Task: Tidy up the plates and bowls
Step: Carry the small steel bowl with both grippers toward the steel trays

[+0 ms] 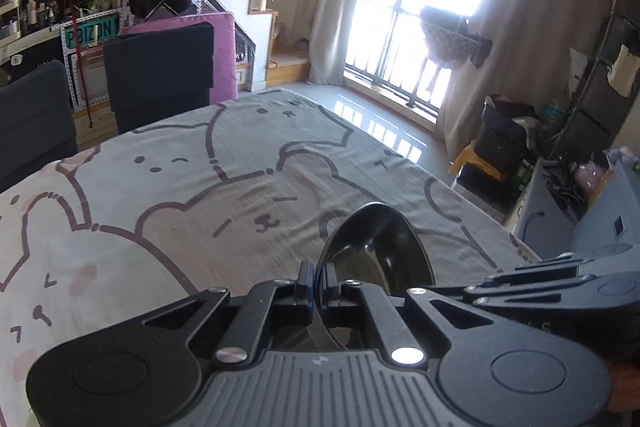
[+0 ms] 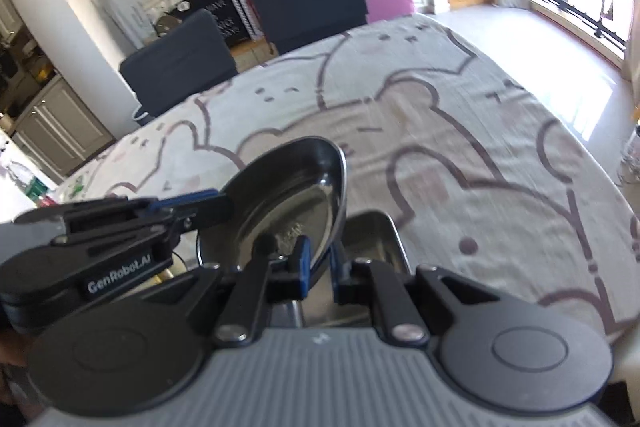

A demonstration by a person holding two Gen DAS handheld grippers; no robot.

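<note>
though blurred, "genrobot.ai" on left gripper (image 2: 208, 205)

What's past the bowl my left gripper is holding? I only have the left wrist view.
Observer: A rectangular metal tray shows just past the bowl's right edge, partly hidden by it.
Operator: Is the right gripper actually on the bowl?
Observer: Yes. The right gripper is shut on the bowl's near rim, one jaw on each side.
Operator: How does my left grip look from there?
Observer: The left gripper pinches the left rim, and the bowl is tilted steeply on edge between the two grippers.
</note>
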